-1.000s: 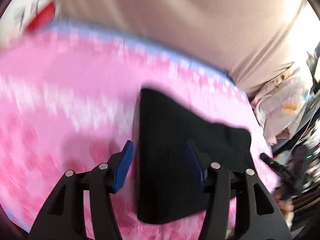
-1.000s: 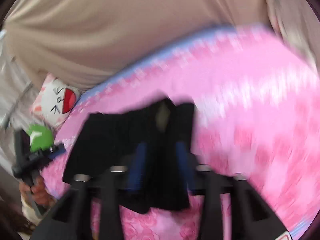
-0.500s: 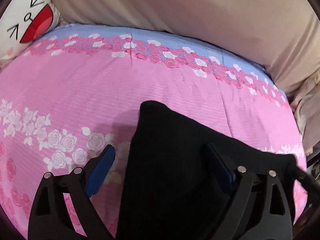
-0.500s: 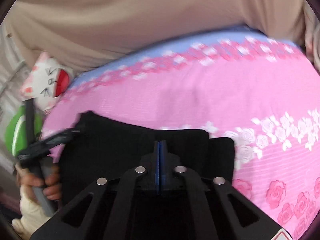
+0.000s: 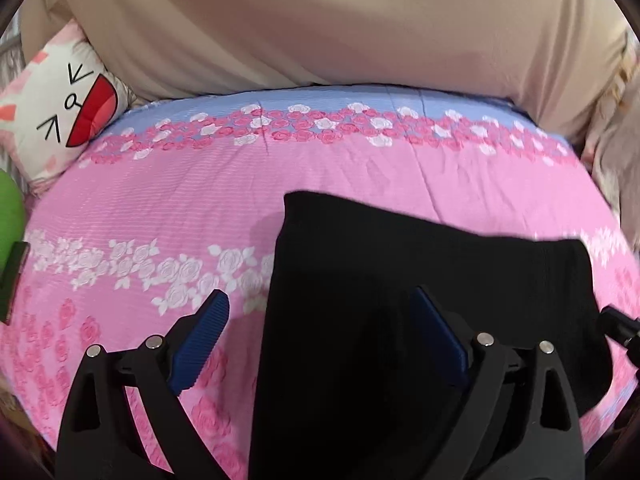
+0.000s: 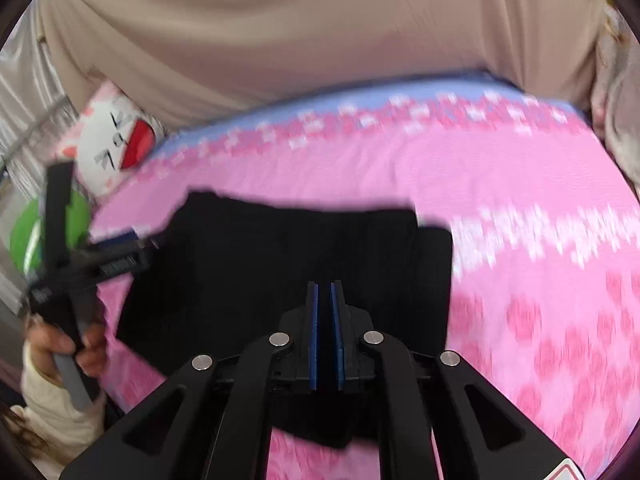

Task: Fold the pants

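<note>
Black pants (image 5: 420,280) lie folded into a compact rectangle on the pink floral bed sheet (image 5: 160,208). My left gripper (image 5: 320,336) is open and empty, its blue pads straddling the pants' left edge just above the cloth. In the right wrist view the pants (image 6: 280,264) fill the middle. My right gripper (image 6: 325,320) hovers over them with its pads nearly together and a thin gap between; I see no cloth in it. The left gripper (image 6: 116,256) shows at the pants' left edge, held by a hand (image 6: 60,344).
A beige headboard (image 5: 340,20) runs along the far side of the bed. A white cartoon-face pillow (image 5: 56,112) and a green object (image 5: 8,216) lie at the far left. Beige fabric (image 5: 616,168) hangs at the right.
The right gripper's pads have parted slightly from fully closed and it has drawn back a little. The left gripper stayed open and shifted right, so more of the left bedside shows.
</note>
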`<state>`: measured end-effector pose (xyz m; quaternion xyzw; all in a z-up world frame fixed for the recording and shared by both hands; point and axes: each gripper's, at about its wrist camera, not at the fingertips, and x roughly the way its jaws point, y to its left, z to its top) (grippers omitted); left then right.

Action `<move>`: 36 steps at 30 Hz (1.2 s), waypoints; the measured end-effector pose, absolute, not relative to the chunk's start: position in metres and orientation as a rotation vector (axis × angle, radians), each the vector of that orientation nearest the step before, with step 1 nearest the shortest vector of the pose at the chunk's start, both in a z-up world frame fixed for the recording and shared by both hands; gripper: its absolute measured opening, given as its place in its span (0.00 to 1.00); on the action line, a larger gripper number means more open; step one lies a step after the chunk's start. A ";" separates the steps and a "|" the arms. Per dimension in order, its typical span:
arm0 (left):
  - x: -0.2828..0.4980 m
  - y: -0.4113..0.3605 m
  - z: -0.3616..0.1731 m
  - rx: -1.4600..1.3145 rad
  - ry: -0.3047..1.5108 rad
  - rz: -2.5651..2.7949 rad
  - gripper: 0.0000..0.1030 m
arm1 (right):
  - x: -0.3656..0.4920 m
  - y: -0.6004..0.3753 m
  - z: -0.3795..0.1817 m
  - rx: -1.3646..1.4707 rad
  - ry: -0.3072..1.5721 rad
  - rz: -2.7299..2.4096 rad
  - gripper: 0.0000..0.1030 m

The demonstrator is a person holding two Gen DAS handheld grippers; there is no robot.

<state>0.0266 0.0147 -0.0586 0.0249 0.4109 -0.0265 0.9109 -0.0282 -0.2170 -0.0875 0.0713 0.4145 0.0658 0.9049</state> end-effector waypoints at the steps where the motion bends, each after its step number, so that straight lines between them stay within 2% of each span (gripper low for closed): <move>1: 0.023 0.013 -0.059 0.065 0.850 -0.055 0.88 | -0.033 -0.219 -0.099 0.162 0.880 0.130 0.17; 2: 0.019 0.012 -0.061 0.081 0.854 -0.050 0.89 | -0.037 -0.222 -0.104 0.178 0.890 0.132 0.19; 4: 0.013 0.011 -0.064 0.097 0.858 -0.043 0.89 | -0.047 -0.230 -0.109 0.248 0.875 0.166 0.35; 6: 0.009 0.010 -0.068 0.106 0.871 -0.042 0.89 | -0.049 -0.233 -0.109 0.305 0.866 0.204 0.48; 10: 0.002 0.013 -0.073 0.118 0.878 -0.021 0.89 | -0.056 -0.230 -0.106 0.271 0.857 0.150 0.53; 23: -0.018 0.025 -0.081 0.083 0.897 -0.035 0.92 | -0.050 -0.240 -0.133 0.396 0.902 0.262 0.57; 24: -0.018 0.026 -0.082 0.079 0.896 -0.037 0.92 | -0.048 -0.238 -0.133 0.398 0.892 0.271 0.55; 26: -0.017 0.028 -0.084 0.077 0.903 -0.027 0.92 | -0.040 -0.234 -0.132 0.374 0.882 0.266 0.19; 27: -0.018 0.028 -0.083 0.071 0.902 -0.026 0.92 | -0.036 -0.231 -0.131 0.356 0.882 0.257 0.16; 31: -0.023 0.027 -0.072 0.088 0.868 -0.014 0.93 | -0.048 -0.222 -0.084 0.283 0.766 0.290 0.15; 32: -0.024 0.027 -0.072 0.090 0.861 -0.015 0.95 | -0.052 -0.222 -0.077 0.262 0.749 0.285 0.15; 34: -0.022 0.025 -0.075 0.091 0.862 -0.016 0.96 | -0.050 -0.227 -0.086 0.204 0.772 0.224 0.15; 36: -0.018 0.022 -0.084 0.083 0.892 -0.032 0.96 | -0.034 -0.243 -0.131 0.242 0.903 0.174 0.16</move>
